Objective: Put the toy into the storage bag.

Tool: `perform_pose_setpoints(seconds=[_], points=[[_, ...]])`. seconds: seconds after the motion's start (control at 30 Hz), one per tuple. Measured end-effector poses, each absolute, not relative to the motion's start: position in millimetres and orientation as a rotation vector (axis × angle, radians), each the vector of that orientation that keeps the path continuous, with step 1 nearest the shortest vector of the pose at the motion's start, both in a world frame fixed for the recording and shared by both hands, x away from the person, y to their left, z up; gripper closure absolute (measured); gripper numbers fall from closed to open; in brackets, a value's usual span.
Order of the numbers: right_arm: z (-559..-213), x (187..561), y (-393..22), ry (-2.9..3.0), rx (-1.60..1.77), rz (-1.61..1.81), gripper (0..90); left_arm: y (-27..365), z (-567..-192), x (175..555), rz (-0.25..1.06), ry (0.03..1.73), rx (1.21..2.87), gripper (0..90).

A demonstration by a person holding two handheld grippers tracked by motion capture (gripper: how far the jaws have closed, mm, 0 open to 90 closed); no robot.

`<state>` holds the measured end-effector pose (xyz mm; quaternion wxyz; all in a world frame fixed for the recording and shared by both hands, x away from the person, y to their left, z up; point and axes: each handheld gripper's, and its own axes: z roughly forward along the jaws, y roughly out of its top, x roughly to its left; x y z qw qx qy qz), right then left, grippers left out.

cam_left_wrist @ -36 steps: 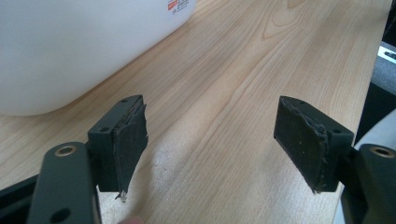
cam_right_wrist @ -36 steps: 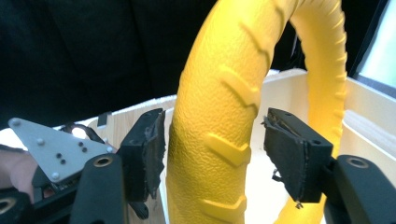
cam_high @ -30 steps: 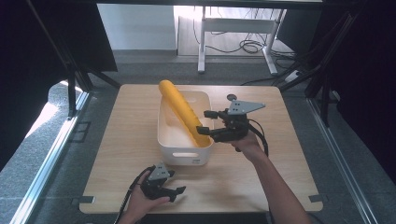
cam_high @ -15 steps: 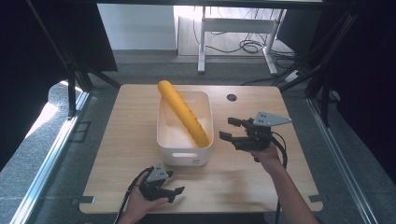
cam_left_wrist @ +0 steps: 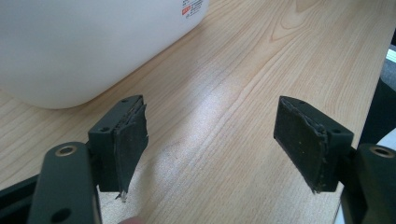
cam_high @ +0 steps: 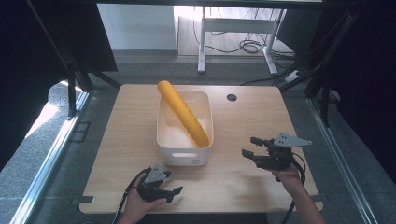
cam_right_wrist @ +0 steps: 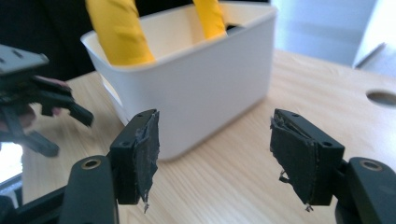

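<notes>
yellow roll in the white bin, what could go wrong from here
The yellow roll lies slanted in the white bin, its far end sticking out past the far rim, so a bump could tip it out or drag the bin. The right claw sits open and empty beside the bin and its jaws have just been closing; a careless sweep could knock the wall. The left claw waits open near the table edge.

A roll [cam_high: 183, 113] lies slantwise in the tub [cam_high: 185, 156], mid-table [cam_high: 126, 140], between both hand-held grippers.
</notes>
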<state>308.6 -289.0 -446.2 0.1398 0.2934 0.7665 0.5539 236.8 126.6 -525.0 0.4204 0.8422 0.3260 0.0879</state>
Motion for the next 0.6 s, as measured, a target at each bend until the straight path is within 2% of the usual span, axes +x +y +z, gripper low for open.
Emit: perform_pose_setpoints(seconds=[0.23,0.6], points=[[-472.4,309.8,-296.2,2.24,0.928,1.537,33.5,127.4,-526.4,236.7,0.221,0.814,2.111,25.9],[-473.3,311.4,-288.5,2.222,0.936,1.541,34.5,126.9,-528.5,238.2,0.218,0.81,2.122,25.9]])
